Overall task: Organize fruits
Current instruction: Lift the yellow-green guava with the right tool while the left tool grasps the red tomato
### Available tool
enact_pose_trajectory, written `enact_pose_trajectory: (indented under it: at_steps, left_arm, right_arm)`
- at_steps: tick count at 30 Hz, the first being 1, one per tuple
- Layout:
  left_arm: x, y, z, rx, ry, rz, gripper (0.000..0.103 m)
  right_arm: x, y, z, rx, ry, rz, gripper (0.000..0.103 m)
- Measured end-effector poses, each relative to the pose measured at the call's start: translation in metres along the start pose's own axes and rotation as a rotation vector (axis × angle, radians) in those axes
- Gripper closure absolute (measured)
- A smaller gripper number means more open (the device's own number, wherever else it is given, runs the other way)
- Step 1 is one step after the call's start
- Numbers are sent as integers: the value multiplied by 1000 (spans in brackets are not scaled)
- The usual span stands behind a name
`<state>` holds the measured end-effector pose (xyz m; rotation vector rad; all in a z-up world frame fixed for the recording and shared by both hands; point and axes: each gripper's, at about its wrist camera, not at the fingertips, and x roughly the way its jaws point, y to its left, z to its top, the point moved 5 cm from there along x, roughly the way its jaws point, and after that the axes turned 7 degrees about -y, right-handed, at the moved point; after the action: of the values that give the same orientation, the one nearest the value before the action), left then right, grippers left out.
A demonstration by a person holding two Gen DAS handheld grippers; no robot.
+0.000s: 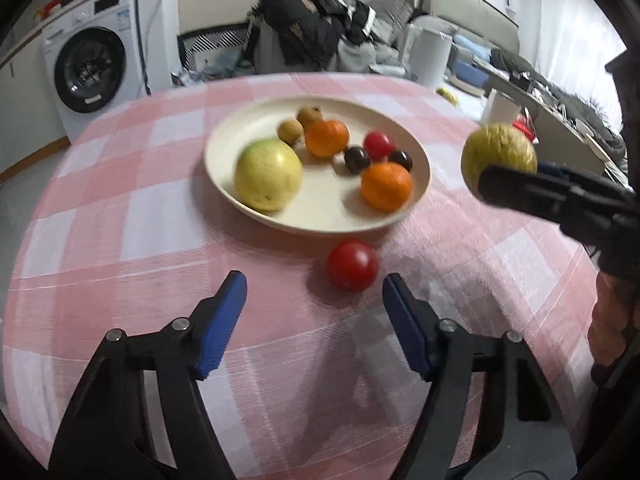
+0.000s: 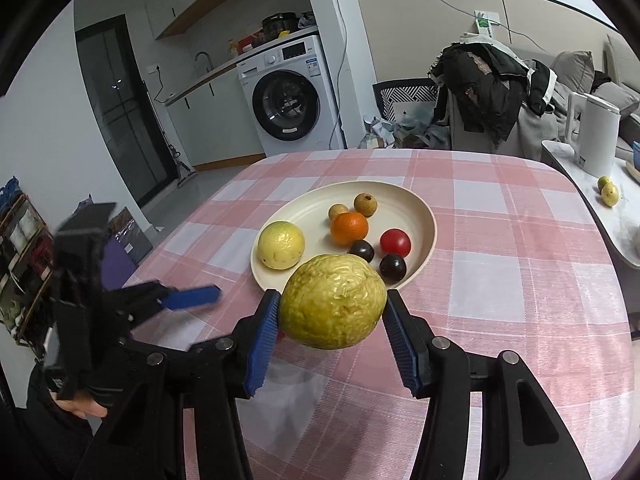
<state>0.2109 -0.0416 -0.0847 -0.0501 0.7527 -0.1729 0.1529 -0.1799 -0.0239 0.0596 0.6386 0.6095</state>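
Observation:
A cream plate [image 1: 240, 128] [image 2: 400, 196] on the pink checked table holds a yellow-green fruit [image 1: 268, 175] [image 2: 281, 245], oranges [image 1: 386, 186], small brown fruits, dark plums and a red tomato [image 2: 395, 241]. A loose red tomato [image 1: 352, 265] lies on the cloth in front of the plate. My left gripper [image 1: 315, 286] is open, just short of this tomato. My right gripper [image 2: 332, 304] is shut on a wrinkled yellow-green fruit [image 2: 333, 301] [image 1: 498, 154], held in the air near the plate's front edge.
A side table [image 2: 580, 184] at the right carries a white kettle [image 2: 596, 136] and two small fruits [image 2: 609, 193]. A chair draped with dark clothes [image 2: 492, 88] stands behind the table. A washing machine [image 2: 290, 96] is at the back left.

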Motion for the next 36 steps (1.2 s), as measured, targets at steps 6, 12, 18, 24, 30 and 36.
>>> enact_pose_trajectory:
  at_steps: [6, 12, 18, 24, 30, 36]
  left_arm:
    - [16, -13, 1, 29, 23, -25, 50]
    - [26, -18, 3, 43, 40, -42, 72]
    - [23, -21, 4, 65, 20, -50, 76]
    - [8, -20, 8, 62, -10, -68, 76]
    - [-13, -24, 17, 77, -72, -92, 76]
    - [-23, -17, 31, 61, -108, -77, 76]
  right_arm:
    - [3, -8, -1, 20, 6, -9, 50]
    - [5, -9, -3, 21, 14, -14, 50]
    - [5, -10, -2, 23, 12, -15, 50]
    - [4, -14, -3, 32, 9, -20, 50]
    - [6, -14, -5, 34, 12, -21, 50]
    - [7, -11, -6, 26, 10, -21, 50]
